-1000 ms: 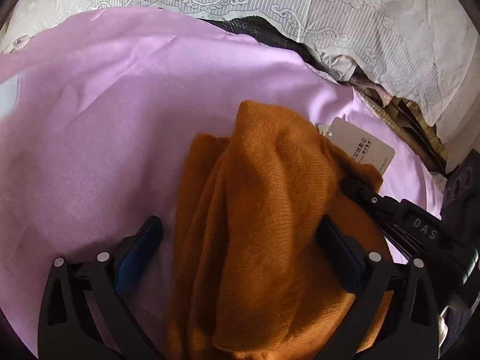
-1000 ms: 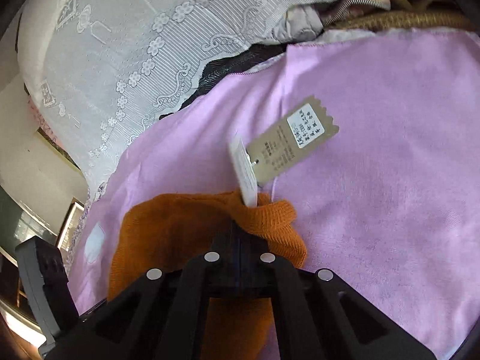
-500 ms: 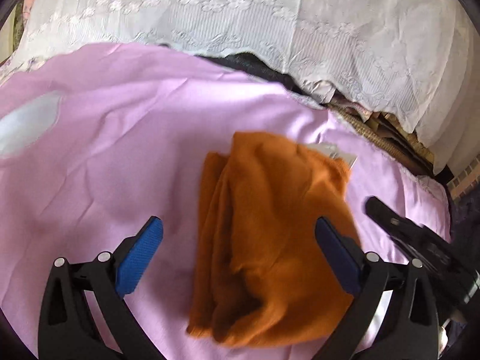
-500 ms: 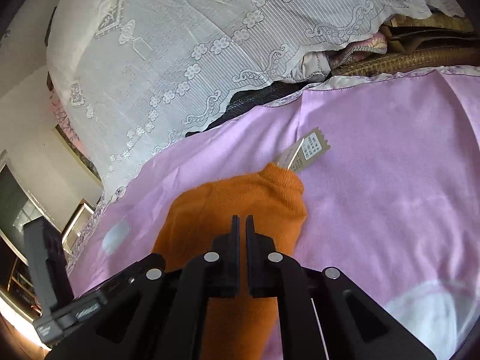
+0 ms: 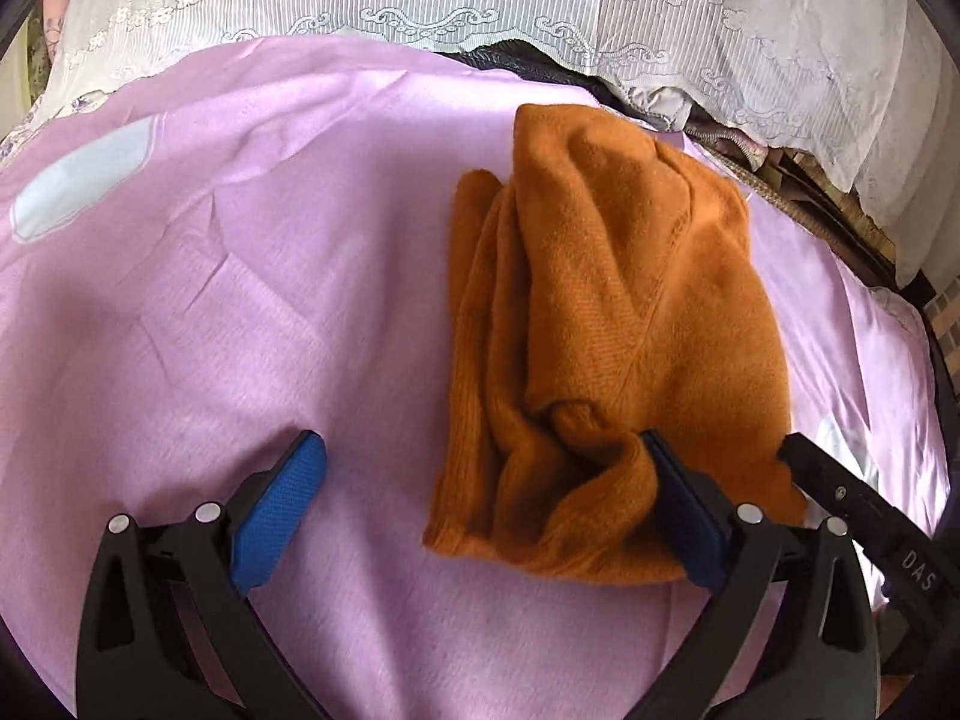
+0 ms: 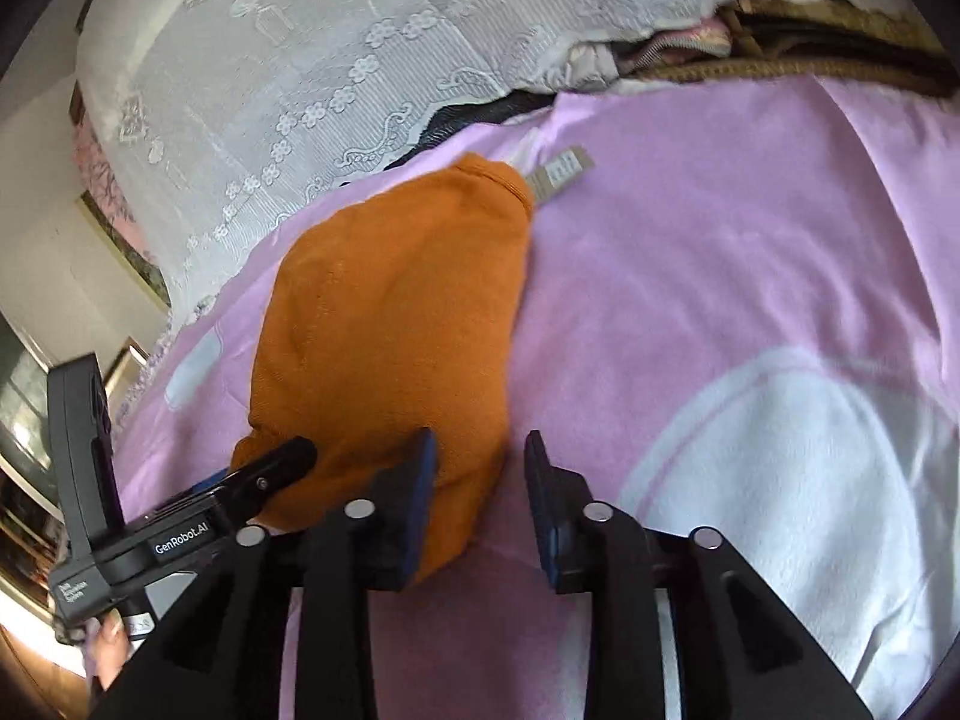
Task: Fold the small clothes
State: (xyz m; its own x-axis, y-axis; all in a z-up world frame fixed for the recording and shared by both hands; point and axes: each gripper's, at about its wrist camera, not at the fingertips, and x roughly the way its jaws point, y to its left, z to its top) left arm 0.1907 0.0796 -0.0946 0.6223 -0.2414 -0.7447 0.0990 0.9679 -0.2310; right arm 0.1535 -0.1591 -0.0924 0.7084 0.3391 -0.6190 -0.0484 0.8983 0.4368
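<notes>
Orange knit garment (image 5: 606, 324): folded bundle lying on pink sheet (image 5: 240, 300) with pale patches; paper tag (image 6: 561, 171) at its far end. White lace cloth (image 5: 540, 6) along the sheet's far edge. Left tongs (image 5: 480, 474): spread wide, one pad touching the bundle's near corner. Right tongs (image 6: 480, 480): partly open, holding nothing, at the bundle's near edge.

1. The left gripper (image 5: 480, 504) has black angular plastic arms with triangular cut-outs, round silver screw heads and bright blue textured pads (image 5: 277, 510).
2. The right gripper (image 6: 480, 498) has the same black frame, silver screws and darker blue pads (image 6: 543, 498).
3. White "GenRobot.AI" lettering marks one black body; "DAS" marks the other.
</notes>
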